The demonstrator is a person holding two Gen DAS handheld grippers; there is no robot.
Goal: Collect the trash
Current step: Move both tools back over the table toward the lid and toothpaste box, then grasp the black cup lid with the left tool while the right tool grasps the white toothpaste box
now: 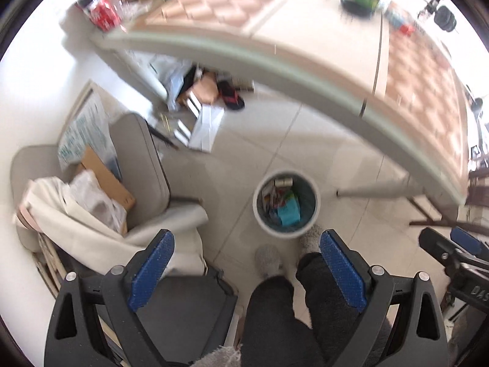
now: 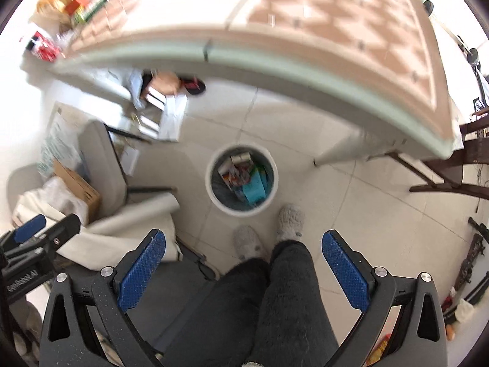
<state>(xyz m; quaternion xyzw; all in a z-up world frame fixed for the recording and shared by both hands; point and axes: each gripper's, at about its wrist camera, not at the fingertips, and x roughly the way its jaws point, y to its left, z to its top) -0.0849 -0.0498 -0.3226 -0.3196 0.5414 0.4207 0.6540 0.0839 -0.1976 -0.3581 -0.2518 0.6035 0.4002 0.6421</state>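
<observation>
Both claws point down at the floor, jaws spread wide and empty: the left claw [image 1: 246,244] and the right claw [image 2: 244,244] each frame the person's dark trouser legs [image 2: 275,290] and fuzzy grey slippers [image 2: 290,220]. Just ahead of the fingertips, on pale floor tiles [image 2: 351,214], stands a round white trash bin [image 2: 242,180] holding wrappers and a teal box. Left of the claws sits a cluttered grey chair [image 1: 146,165]. Beyond the bin, the checkered counter [image 1: 305,15] carries blurred packages at its far corner.
</observation>
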